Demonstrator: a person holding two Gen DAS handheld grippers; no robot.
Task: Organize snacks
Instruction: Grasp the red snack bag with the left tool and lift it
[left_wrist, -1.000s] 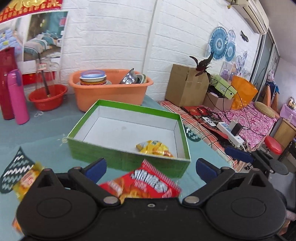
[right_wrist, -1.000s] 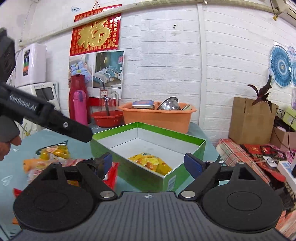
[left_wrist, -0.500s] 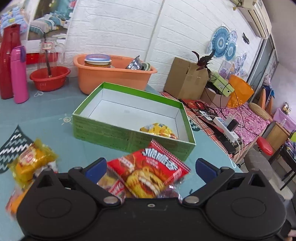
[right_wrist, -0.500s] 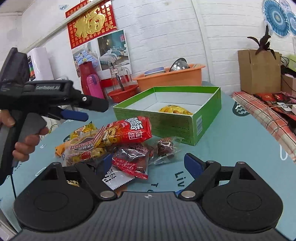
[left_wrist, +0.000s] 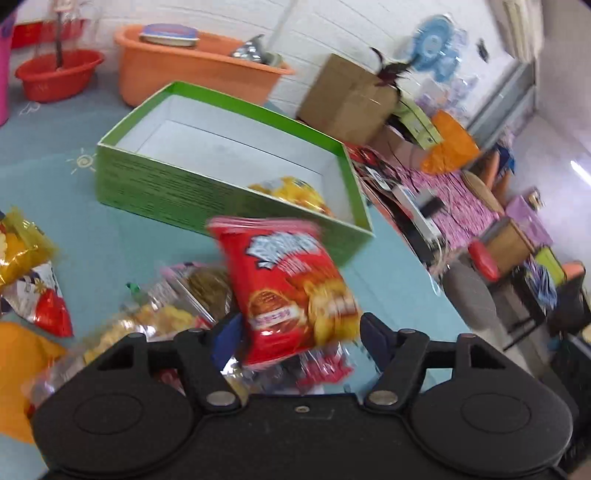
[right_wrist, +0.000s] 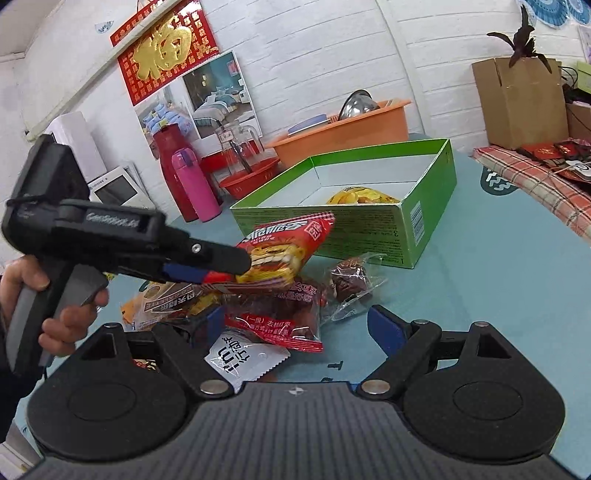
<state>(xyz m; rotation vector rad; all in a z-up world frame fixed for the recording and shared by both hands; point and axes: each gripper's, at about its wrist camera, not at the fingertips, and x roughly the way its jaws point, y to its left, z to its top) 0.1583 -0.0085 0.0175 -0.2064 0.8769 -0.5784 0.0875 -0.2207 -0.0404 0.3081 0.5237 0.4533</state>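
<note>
A red snack bag (left_wrist: 288, 288) lies tilted on top of a pile of snacks, in front of the green box (left_wrist: 155, 184). My left gripper (left_wrist: 301, 336) has its jaws around the bag's near end and they are closing; a gap still shows at the right pad. From the right wrist view, the left gripper (right_wrist: 240, 266) reaches the red bag (right_wrist: 288, 247) from the left. My right gripper (right_wrist: 301, 328) hangs open over a dark red packet (right_wrist: 273, 317) and a white sachet (right_wrist: 243, 354). One yellow snack (right_wrist: 358, 195) lies inside the green box (right_wrist: 332, 229).
An orange basin (left_wrist: 192, 70) and a red bowl (left_wrist: 55, 74) stand behind the box. A pink bottle (right_wrist: 194, 184) is at the back left. More yellow packets (left_wrist: 18, 251) lie left of the pile. A person's hand (right_wrist: 66, 317) holds the left gripper.
Both grippers have dipped toward the snack pile. The left jaws have narrowed around the red bag, which now fills the gap between them.
</note>
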